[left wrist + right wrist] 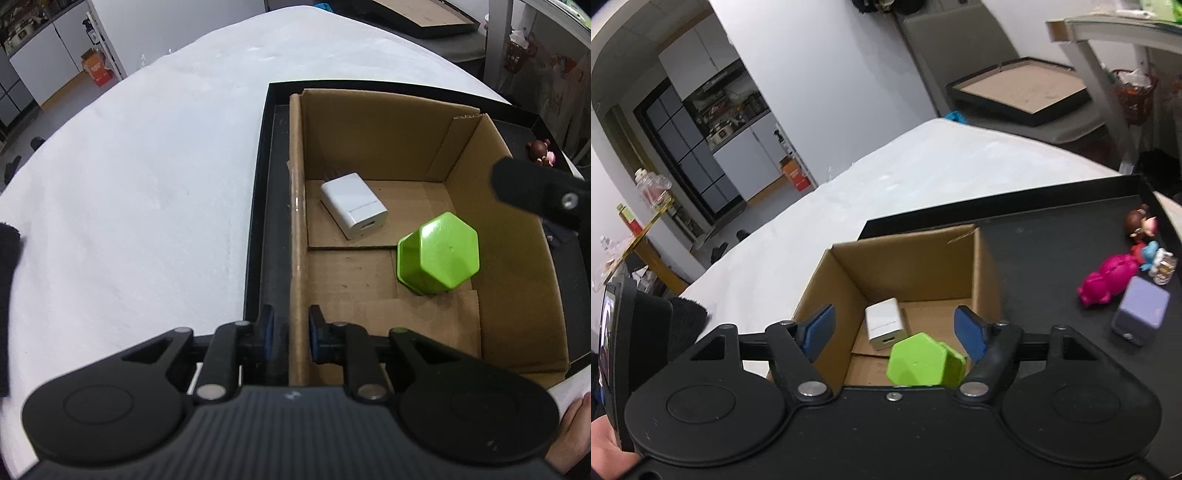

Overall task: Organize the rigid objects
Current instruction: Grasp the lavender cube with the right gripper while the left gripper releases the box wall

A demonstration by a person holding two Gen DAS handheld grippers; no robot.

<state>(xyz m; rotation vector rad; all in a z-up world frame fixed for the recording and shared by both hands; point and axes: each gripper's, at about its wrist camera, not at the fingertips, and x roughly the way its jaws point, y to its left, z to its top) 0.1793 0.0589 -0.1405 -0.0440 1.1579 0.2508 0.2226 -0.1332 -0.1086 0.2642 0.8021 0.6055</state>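
Note:
A cardboard box [517, 258] sits inside a black tray [258, 206]. In it lie a white charger [354, 205] and a green hexagonal cup [437, 254], tipped over. My left gripper [291, 325] is shut on the box's left wall. My right gripper [894, 328] is open and empty above the box [912, 258], with the green cup [923, 360] and the charger [886, 323] below it. One right finger shows in the left wrist view [532, 188].
On the tray [1052, 258] to the right of the box lie a purple cube [1141, 314], a pink toy [1108, 277] and small figurines [1143, 221]. The white tabletop [147, 184] stretches left of the tray. A chair with another tray [1023, 88] stands beyond.

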